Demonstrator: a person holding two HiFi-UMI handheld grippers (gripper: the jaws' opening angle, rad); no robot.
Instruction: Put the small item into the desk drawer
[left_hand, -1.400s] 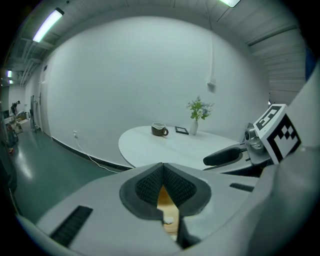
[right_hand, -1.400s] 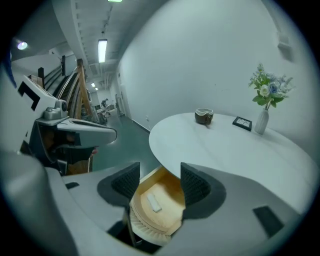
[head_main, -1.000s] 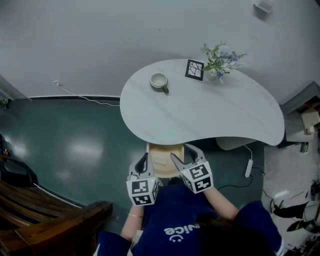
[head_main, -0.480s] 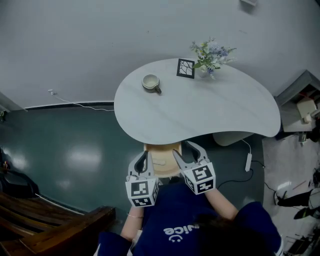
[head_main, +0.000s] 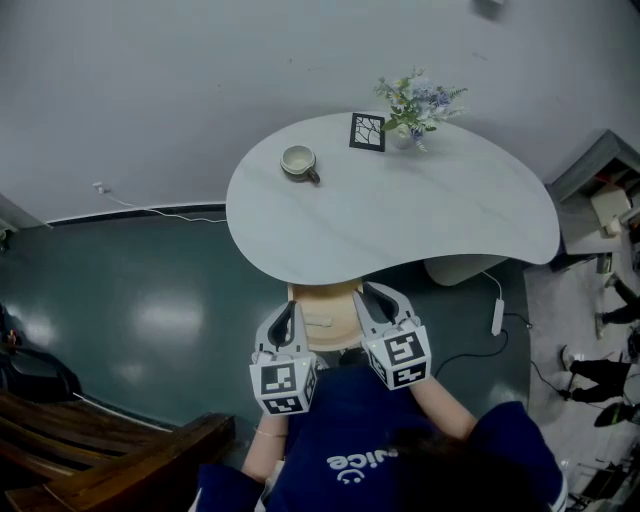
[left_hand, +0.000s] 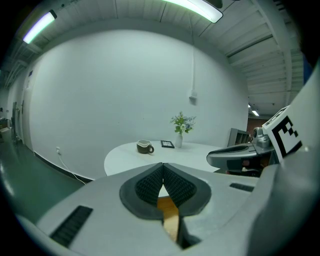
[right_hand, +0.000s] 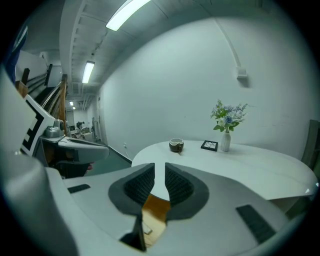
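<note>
Where teal floor spreads, white rounded table

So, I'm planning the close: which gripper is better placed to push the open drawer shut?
Probably left: the left gripper, jaws together, sits nearer the front of the drawer. The right gripper, jaws just closing on nothing, reaches farther over it.

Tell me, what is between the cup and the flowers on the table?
A small black frame stands between the cup and the flowers, as the head view shows.
</note>
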